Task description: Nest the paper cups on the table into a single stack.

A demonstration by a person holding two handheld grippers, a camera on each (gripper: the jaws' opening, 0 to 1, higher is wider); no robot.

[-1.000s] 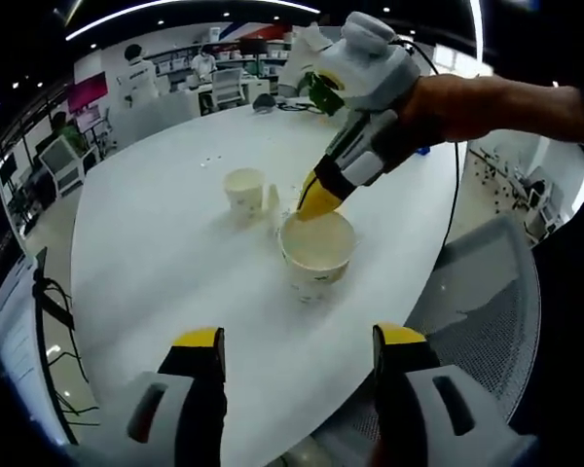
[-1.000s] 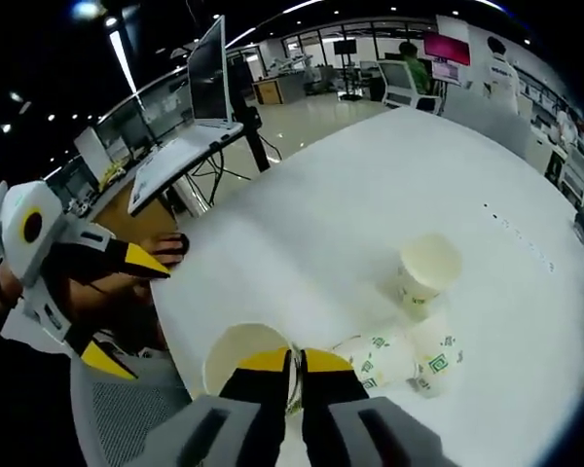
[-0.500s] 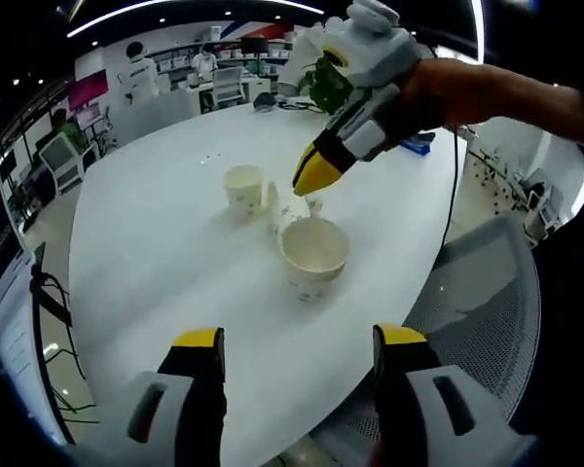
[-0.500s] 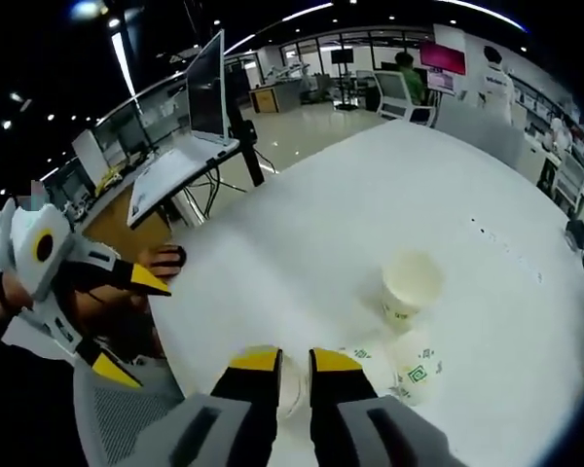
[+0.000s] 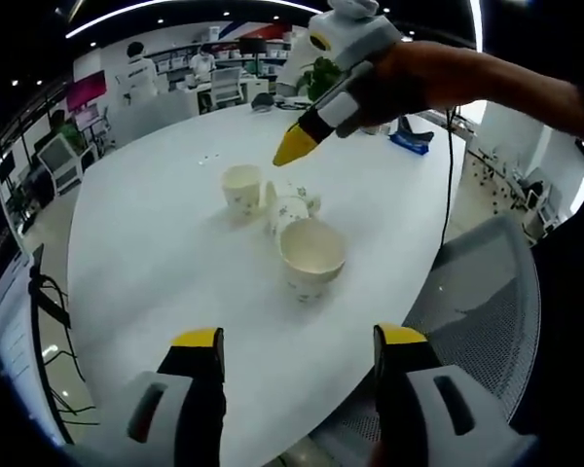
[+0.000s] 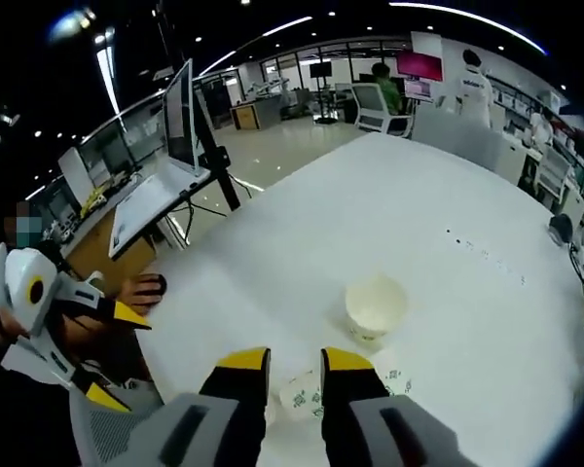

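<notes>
- Cups sit together on the white bench (image 5: 156, 253): a large paper cup (image 5: 311, 255) stands upright nearest the left gripper's camera, mouth up, nothing visible inside.
- A smaller cup (image 5: 243, 188) stands upright farther back, also looking empty.
- Between them lie tipped cups (image 5: 290, 204) with green print, touching the large cup.
- In the right gripper view the smaller cup (image 6: 375, 307) stands beyond the tipped cups (image 6: 302, 394).
- Left gripper (image 5: 297, 341): fingers spread wide, holding nothing, short of the large cup.
- Right gripper (image 6: 295, 362): fingers narrowly parted, empty, above the tipped cups.
</notes>
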